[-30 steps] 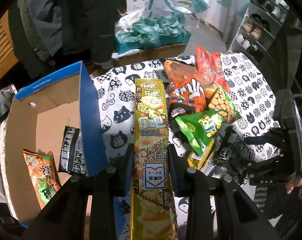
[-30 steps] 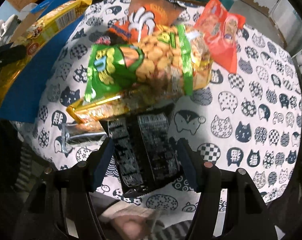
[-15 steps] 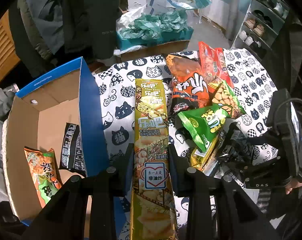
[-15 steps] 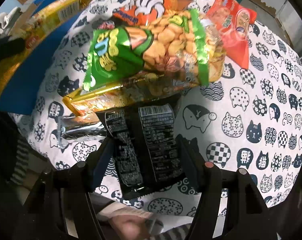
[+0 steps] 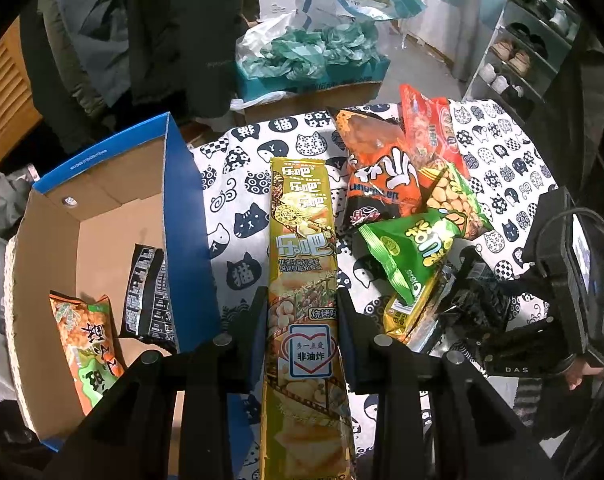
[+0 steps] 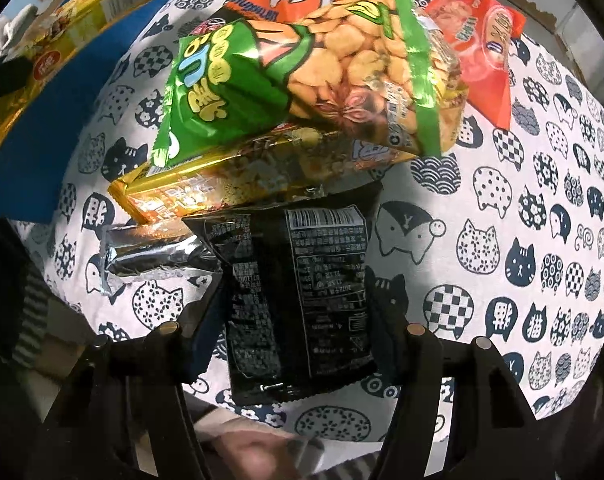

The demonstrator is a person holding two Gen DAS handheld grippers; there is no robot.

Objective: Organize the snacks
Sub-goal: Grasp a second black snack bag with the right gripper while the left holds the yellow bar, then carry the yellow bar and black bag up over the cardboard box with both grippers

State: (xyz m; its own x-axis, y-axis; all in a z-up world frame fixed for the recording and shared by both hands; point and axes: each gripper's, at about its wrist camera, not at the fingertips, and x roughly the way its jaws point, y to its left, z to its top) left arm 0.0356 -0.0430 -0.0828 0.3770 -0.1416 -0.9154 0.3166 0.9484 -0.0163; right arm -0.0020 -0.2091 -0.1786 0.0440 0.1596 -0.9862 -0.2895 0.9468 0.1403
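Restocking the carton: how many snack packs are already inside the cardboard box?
2 show in the cardboard box: a black pack leaning against its blue wall, and an orange-and-green bag on the floor beside it. The near corner is hidden, so more may lie there.

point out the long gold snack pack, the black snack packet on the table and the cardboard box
long gold snack pack (image 5: 304, 248): left wrist view, printed front above the pads.
black snack packet (image 6: 302, 300): right wrist view, middle of its label side.
cardboard box (image 5: 184, 216): left wrist view, blue outer wall.

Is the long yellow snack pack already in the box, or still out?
Still out. The long yellow pack is pinched in the left tongs over the cat tablecloth, beside the cardboard box.
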